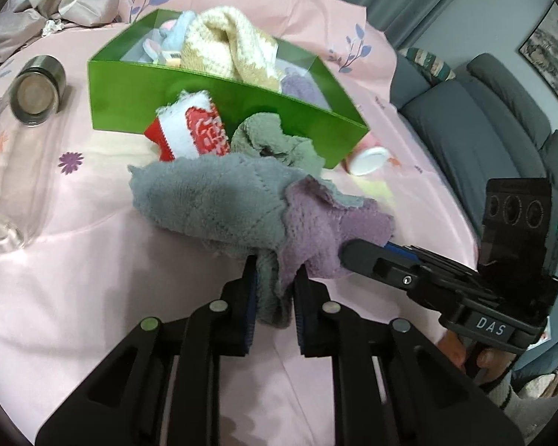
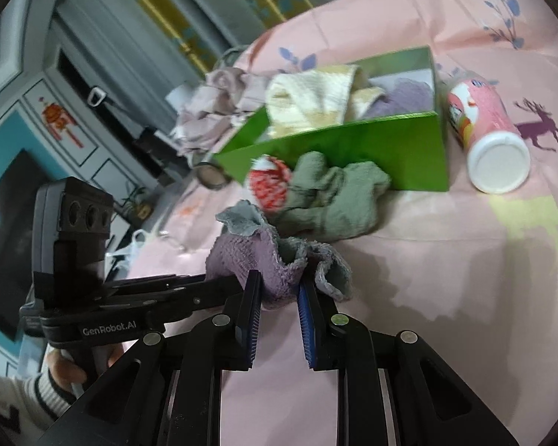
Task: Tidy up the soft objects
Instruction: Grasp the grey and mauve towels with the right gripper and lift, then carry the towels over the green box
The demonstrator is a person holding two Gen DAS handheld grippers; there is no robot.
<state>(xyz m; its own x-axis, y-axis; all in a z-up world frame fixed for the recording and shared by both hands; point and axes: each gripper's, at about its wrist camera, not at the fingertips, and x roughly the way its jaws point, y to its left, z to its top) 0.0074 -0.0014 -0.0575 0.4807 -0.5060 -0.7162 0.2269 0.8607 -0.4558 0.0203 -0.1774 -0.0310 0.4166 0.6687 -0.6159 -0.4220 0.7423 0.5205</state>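
Gripping the fluffy grey-and-lilac cloth [image 1: 219,200] on the pink bed sheet [image 1: 93,260] before the green cardboard box [image 1: 212,107], left hand-held gripper [image 1: 275,282] and right hand-held gripper [image 2: 279,282] should lift together, evenly.

A fluffy grey-and-lilac cloth [image 1: 219,200] hung bunched between both sets of jaws, its grey side stretching ahead of the left jaws, its lilac corner pinched in the right. Just beyond it lay a crumpled sage-green cloth [image 1: 275,141] and a red-and-white cloth [image 1: 193,130], both against a green box [image 1: 219,104] filled with cream, lilac and pale blue soft things.
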